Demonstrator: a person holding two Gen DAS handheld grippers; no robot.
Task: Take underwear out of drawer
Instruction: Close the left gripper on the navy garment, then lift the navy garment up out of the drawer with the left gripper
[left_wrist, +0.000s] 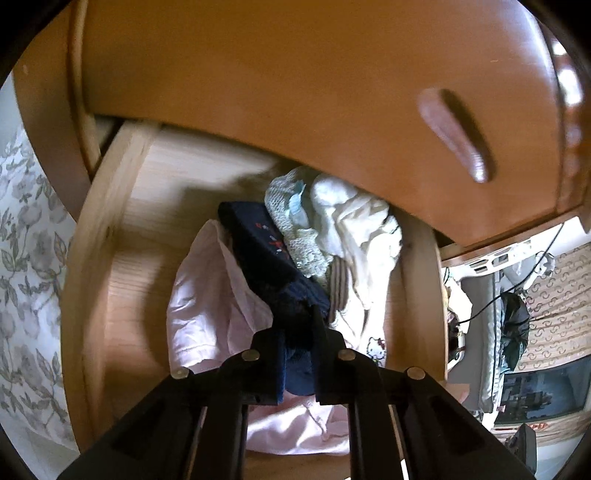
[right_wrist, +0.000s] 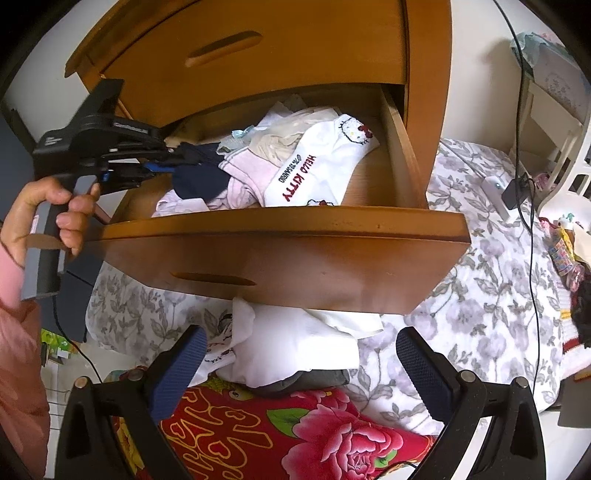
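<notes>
Dark navy knitted underwear (left_wrist: 280, 269) with small red-and-white marks, clamped in left gripper (left_wrist: 295, 354), open honey-brown wooden drawer (right_wrist: 280, 229), right gripper (right_wrist: 301, 365) fingers apart, grey floral bedspread (right_wrist: 480, 295) beyond.

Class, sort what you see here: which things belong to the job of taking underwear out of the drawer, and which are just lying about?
Belongs to the job:
- open wooden drawer
- dark navy garment, clamped in the left gripper
- white Hello Kitty garment
- right gripper, jaws open

Lying about:
- red floral blanket
- grey floral bedsheet
- black cable
</notes>
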